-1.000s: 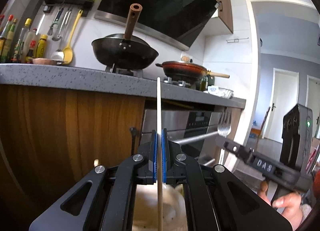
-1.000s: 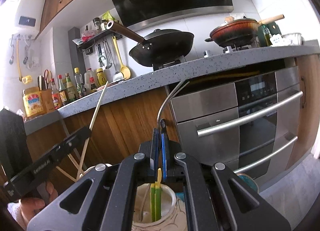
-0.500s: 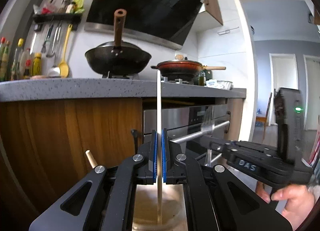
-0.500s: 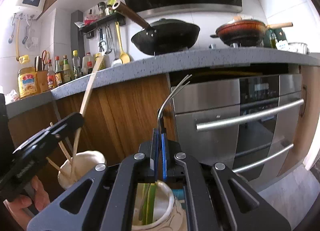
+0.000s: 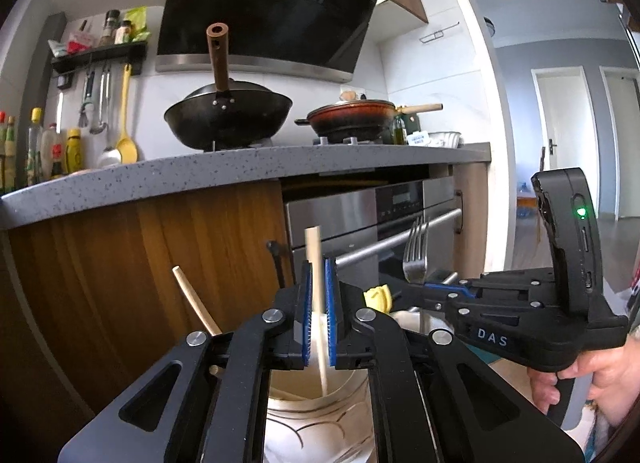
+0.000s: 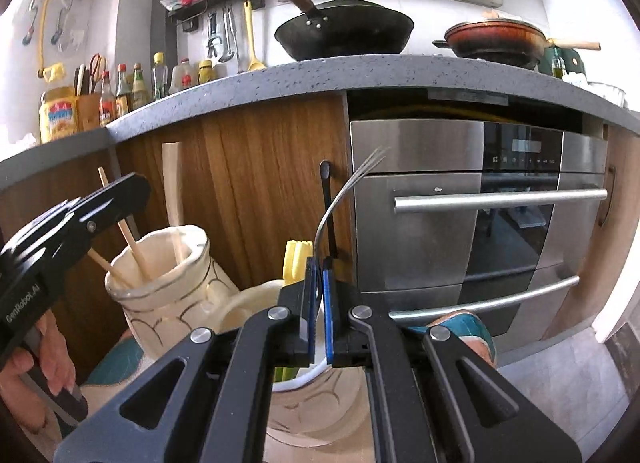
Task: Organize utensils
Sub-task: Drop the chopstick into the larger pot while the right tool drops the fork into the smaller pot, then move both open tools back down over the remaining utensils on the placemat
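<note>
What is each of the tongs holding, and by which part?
Left tongs, jaws opening: a chopstick between the pads, mid-shaft, tip in the vase. Right tongs: a fork, gripped by its handle, tines up.

1. Daylight fills the kitchen, brightest at the doorway point(image 5: 568, 143) on the right of the left view.
2. White tiles point(image 6: 132, 35) are nearly washed out.
3. The oven point(image 6: 476, 203) shows soft glare on its steel.
4. The counter point(image 5: 240, 171) bows with fisheye warp, and the corners go black.
5. The chopstick point(image 5: 316, 275) is smeared by motion blur.
6. Cabinet fronts point(image 6: 256, 183) sit in shade.
</note>
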### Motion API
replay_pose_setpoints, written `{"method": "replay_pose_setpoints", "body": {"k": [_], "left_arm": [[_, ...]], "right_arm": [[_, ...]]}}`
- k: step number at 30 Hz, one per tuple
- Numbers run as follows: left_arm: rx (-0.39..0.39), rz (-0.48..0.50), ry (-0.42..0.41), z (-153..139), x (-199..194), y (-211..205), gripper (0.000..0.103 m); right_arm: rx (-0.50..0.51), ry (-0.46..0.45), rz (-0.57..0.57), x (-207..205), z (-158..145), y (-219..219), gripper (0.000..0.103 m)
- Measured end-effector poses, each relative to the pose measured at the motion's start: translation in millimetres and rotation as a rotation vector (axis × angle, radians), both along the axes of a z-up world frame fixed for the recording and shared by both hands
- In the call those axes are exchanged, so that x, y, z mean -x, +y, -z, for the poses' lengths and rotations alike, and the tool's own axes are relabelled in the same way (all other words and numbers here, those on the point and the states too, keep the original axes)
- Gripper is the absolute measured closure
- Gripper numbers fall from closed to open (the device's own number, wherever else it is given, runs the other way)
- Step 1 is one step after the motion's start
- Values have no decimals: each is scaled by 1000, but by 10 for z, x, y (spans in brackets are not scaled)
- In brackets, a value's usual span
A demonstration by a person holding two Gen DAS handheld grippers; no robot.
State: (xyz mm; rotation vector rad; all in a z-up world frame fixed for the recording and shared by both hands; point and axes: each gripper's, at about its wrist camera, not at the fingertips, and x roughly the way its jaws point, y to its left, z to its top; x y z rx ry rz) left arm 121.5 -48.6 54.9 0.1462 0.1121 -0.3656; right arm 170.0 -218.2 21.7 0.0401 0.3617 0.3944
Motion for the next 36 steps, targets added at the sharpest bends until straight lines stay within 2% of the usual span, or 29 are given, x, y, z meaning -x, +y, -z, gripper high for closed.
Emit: {"method": "replay_pose_setpoints", "body": {"k": [7,12,16,20,24,25,28,34,35,36], "left_arm": [[9,-6,-15,-17,-15,6,87],[20,-14,-57,-94,47,25,79],[55,-24,-68,-199,115,105,68],[48,-69,-66,-297,194,155,67],[58,-115,-26,-333,254,227,66],[63,-126,-21,-339,281,252,64],[76,-153,-12,-344,408,325,48],[90,-203,-2,-299,689,389,46],[94,-210,3,-288,742,393,33],[100,-212,5,-284,777,402,27]], "right_arm": [[-35,29,-9,-64,20,-19,98],[-58,13,2,-49,-12,-63,81],[-79,-3,13,4,-57,-110,72],[-77,-15,28,117,-98,-131,61],[-88,-16,28,277,-130,-146,49],[-91,-18,25,345,-133,-146,47],[-78,-23,24,486,-130,-130,42],[-78,-45,24,844,-74,-164,26],[-75,-53,25,896,-64,-172,25],[-69,-58,30,942,-53,-176,24]]}}
